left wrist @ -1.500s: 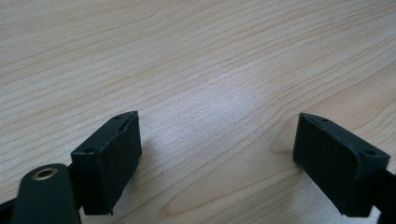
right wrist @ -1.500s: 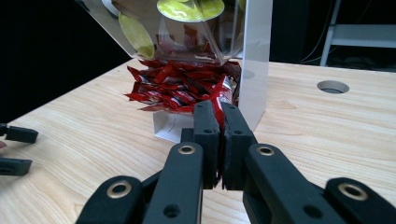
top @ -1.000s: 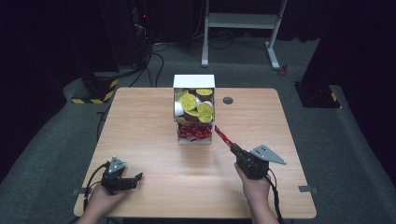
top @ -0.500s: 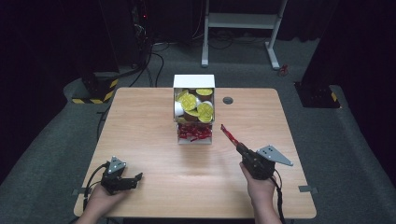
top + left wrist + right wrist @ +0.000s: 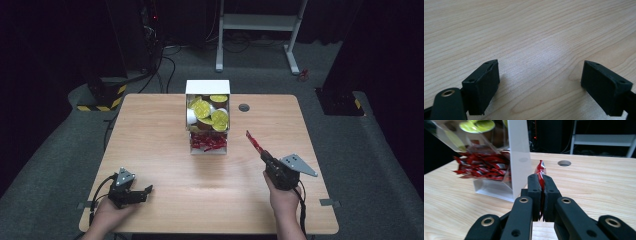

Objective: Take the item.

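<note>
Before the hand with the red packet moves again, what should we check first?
1. Right gripper shut tight on the red packet: ok, the packet is pinched between the pads.
2. Packet free of the white dispenser box: ok, it sticks up beside the box, apart from it.
3. Other red packets sitting in the bottom tray: ok, none has spilled onto the table.
4. Left gripper out of the way: ok, it is open at the near left of the table, holding nothing.
5. Packet torn or leaking: cannot tell.
</note>
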`<state>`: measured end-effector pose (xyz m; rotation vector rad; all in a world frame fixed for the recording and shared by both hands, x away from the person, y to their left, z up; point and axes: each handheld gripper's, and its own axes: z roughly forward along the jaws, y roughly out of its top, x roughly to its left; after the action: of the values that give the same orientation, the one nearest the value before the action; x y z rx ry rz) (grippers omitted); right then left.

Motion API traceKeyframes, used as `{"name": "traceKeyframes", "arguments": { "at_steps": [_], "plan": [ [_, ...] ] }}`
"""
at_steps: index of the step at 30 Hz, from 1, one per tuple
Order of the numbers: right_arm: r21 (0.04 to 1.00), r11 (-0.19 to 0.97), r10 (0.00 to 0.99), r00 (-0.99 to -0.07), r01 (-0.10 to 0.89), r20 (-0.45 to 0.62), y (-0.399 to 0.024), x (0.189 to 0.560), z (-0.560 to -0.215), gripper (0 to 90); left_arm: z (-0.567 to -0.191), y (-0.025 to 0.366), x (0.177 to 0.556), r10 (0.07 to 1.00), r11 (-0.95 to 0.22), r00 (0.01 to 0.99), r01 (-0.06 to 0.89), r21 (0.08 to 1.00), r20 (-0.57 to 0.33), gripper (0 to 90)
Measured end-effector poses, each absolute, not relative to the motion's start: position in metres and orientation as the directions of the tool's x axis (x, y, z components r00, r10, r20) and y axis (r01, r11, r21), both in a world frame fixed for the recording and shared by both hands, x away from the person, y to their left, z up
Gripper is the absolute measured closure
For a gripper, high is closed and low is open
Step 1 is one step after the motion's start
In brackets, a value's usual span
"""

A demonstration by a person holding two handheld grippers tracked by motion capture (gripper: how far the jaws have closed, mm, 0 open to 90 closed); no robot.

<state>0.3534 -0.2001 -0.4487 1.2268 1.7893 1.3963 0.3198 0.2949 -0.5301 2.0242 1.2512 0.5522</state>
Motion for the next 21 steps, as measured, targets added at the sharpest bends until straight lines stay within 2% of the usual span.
{"name": "traceKeyframes", "arguments": {
  "at_steps": [21],
  "plan": [
    [0.918,0.106,0.937,-0.347,0.382,0.036,-0.193,0.403,-0.453,87.5,-0.530,0.295,0.320,0.896,-0.298,0.445,0.606,0.738,-0.004,15.6]
  ]
}}
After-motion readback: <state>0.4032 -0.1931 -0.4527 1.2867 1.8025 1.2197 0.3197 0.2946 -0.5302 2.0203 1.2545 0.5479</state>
